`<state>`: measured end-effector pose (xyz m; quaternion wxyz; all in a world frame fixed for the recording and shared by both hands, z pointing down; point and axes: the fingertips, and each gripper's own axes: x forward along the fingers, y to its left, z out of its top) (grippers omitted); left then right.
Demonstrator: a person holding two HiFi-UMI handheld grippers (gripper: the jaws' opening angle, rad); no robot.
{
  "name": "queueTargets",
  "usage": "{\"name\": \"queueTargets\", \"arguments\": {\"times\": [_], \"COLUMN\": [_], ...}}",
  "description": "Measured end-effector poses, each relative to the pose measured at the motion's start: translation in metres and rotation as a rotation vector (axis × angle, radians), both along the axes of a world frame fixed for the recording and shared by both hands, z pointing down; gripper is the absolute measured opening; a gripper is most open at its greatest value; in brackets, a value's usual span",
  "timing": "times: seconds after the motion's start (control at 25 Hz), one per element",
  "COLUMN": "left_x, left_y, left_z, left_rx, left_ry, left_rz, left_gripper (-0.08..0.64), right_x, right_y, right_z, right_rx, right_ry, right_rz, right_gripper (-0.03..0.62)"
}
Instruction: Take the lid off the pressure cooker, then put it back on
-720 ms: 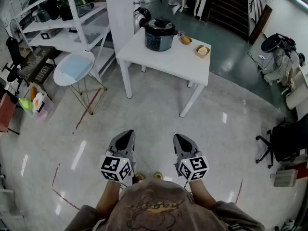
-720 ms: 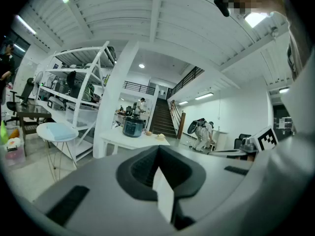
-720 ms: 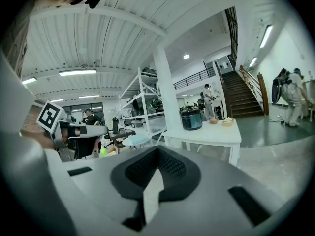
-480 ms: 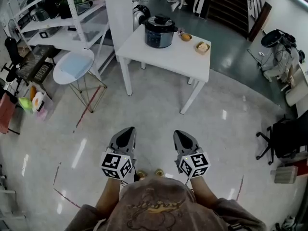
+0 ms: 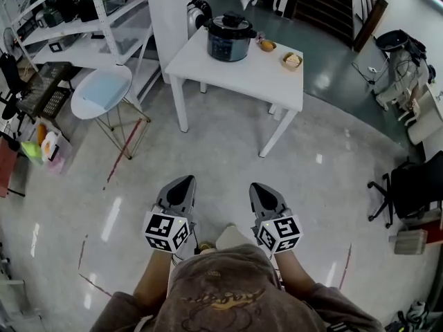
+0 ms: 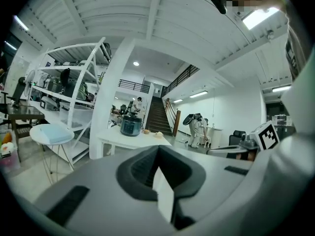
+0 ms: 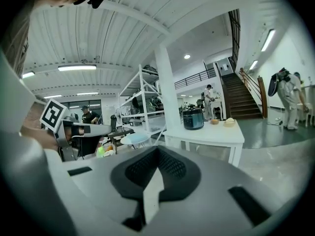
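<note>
Two grippers are held level over the floor (image 5: pixel 221 151): the left gripper (image 5: pixel 181 184) and the right gripper (image 5: pixel 260 189), side by side, each with its fingers clenched on nothing. Well ahead of the fingers stands the white bench (image 5: pixel 242 81). The cooker (image 5: pixel 231 40) sits near its far left corner with the lid (image 5: pixel 232 22) on, and a bowl (image 5: pixel 267 45) is just beside it.

The head view looked steeply down from above, the worktop (image 5: pixel 242 75) far off near its top. The left gripper view and right gripper view faced almost level along their jaws, sharing that distant worktop and the pressure cooker (image 5: pixel 232 38).
</note>
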<state>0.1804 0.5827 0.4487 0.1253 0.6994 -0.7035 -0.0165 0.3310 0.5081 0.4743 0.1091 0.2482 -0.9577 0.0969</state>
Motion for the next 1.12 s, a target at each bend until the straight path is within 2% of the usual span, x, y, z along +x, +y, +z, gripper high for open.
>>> {"name": "queueTargets", "arguments": {"times": [0.36, 1.12], "left_x": [-0.037, -0.132], "left_y": [-0.046, -0.247], "left_z": [0.005, -0.009], "left_rx": [0.004, 0.002], "left_ry": [0.006, 0.011], "left_rz": [0.005, -0.028], "left_gripper": [0.002, 0.002], "right_x": [-0.033, -0.143], "right_y": [-0.043, -0.25], "right_z": [0.007, -0.005], "right_rx": [-0.004, -0.019], "right_ry": [-0.012, -0.025], "right_rz": [0.016, -0.06], "right_gripper": [-0.003, -0.003]}}
